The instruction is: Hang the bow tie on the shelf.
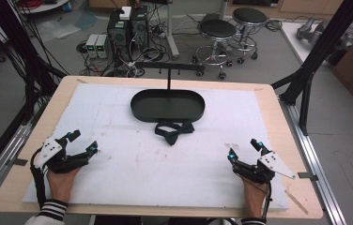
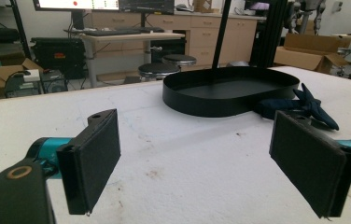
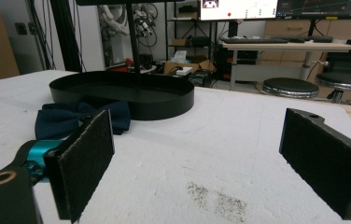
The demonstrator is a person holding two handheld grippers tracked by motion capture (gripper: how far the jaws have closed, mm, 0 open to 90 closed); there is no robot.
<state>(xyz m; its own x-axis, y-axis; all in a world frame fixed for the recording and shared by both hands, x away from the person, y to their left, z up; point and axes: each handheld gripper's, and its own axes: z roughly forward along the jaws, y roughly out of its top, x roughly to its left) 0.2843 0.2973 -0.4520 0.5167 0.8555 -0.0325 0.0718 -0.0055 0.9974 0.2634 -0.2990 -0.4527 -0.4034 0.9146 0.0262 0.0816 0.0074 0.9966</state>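
Left claw [image 1: 81, 141]: it rests low on the near left part of the worktop [image 1: 19, 173], with a hand behind it. Its two jaws stand wide apart and nothing is between them. In the left gripper view the black pads [image 2: 96, 158] frame only bare white surface.

Bow tie [image 1: 173, 130]: the dark bow tie lies flat on the white cover in the middle, just in front of the black oval tray [image 1: 139, 107] and, as far as I can tell, touching its near wall. It is well apart from both claws. In the left gripper view it shows to the right of the tray; in the right gripper view it lies to the left of it [image 3: 66, 120].

Tray: it is empty, with a thin black post rising from behind it.

Right claw [image 1: 245, 148]: it rests on the near right part of the worktop. The jaws are fully apart and hold nothing; its pads [image 3: 85, 161] have only the stained white cover between them.

Step in hand, in my judgement: the reach toward the bow tie is not yet begun. Either claw is about equally far from it.

How to do it well: I think one claw should come in low and level, and close on the knot in the middle, where the cloth is thickest. The wings are soft and may slip. The tray wall is very near, so the far jaw must not push against it.

Risk: pinching the white cover together with the cloth.
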